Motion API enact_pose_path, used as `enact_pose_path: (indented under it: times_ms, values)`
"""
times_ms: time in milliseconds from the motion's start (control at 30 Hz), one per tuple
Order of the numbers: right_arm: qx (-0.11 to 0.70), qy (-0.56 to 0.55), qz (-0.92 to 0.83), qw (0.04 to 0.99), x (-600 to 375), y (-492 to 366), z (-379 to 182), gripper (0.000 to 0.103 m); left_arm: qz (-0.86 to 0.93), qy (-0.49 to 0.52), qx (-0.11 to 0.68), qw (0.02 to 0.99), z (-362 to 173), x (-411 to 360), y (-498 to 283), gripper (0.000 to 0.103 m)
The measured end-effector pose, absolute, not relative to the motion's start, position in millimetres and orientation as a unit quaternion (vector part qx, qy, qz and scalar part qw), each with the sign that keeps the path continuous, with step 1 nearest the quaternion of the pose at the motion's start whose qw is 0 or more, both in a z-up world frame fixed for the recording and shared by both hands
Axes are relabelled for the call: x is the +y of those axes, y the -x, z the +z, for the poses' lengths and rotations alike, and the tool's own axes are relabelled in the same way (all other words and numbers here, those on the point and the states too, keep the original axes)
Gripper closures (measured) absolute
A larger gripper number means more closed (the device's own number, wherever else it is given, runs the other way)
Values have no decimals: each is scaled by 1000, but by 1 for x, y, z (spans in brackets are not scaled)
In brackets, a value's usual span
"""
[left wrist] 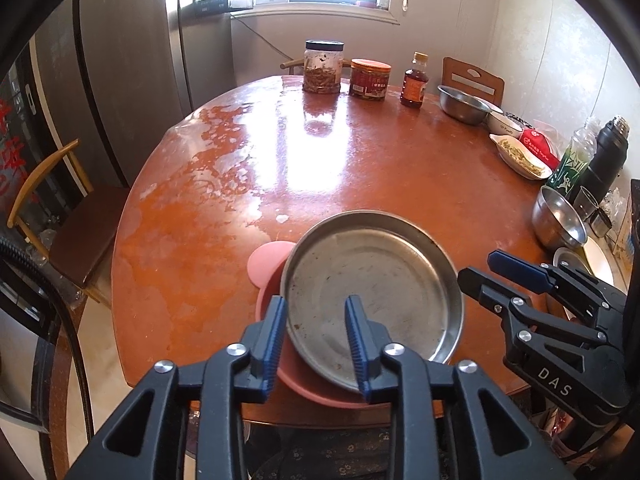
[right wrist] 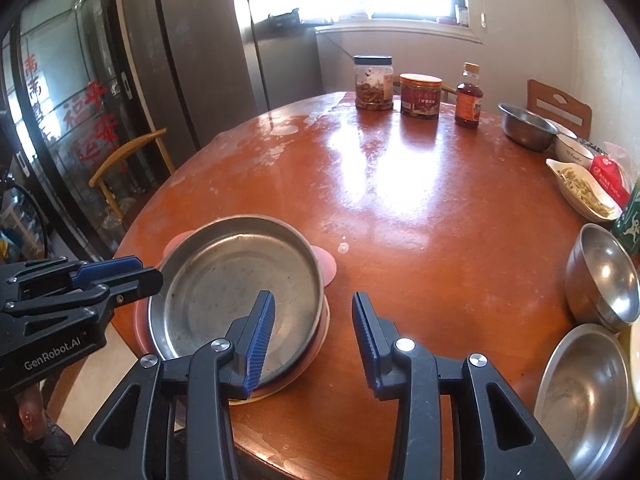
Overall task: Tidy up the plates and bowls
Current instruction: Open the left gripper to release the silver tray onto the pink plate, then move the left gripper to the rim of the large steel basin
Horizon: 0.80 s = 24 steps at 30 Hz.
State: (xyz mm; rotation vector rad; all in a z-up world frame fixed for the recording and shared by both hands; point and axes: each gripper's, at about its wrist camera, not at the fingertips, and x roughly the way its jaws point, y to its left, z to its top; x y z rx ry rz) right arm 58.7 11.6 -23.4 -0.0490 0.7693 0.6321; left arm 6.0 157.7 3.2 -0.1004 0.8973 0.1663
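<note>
A round steel plate [left wrist: 372, 292] rests on a pink eared dish [left wrist: 268, 264] at the near edge of the round brown table [left wrist: 360, 160]. My left gripper [left wrist: 316, 340] is open, its fingers straddling the plate's near-left rim without gripping it. My right gripper [right wrist: 314, 340] is open and empty, just right of the steel plate [right wrist: 236, 284] and the pink dish [right wrist: 326, 262]. It also shows in the left wrist view [left wrist: 476, 270]. The left gripper shows at the left of the right wrist view [right wrist: 148, 272].
Steel bowls [right wrist: 602, 276] and a steel plate [right wrist: 584, 392] sit at the table's right edge. Another steel bowl [left wrist: 462, 104], a white bowl [left wrist: 506, 124], a dish of food [left wrist: 520, 156], jars [left wrist: 322, 68], bottles [left wrist: 414, 82] and a flask [left wrist: 606, 152] line the far and right sides. Chairs stand around.
</note>
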Motion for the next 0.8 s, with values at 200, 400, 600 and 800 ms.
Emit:
enact_pose_path:
  times_ms: [200,400,600,800]
  values:
    - [365,7,298,882,-2,-58,-18,61,80,40,432,897,7,148,-10,69]
    - [348,0,285,893,-18,-57,-10,49,78,32,423,902,14,135,-12,59]
    - [334,-15,262,905,-43,-56,0,48,54,22,419,906,19,115,-17,59]
    - [316,-32,239,918,-69,-54,13,47,34,5,407,913,26,93,-21,58]
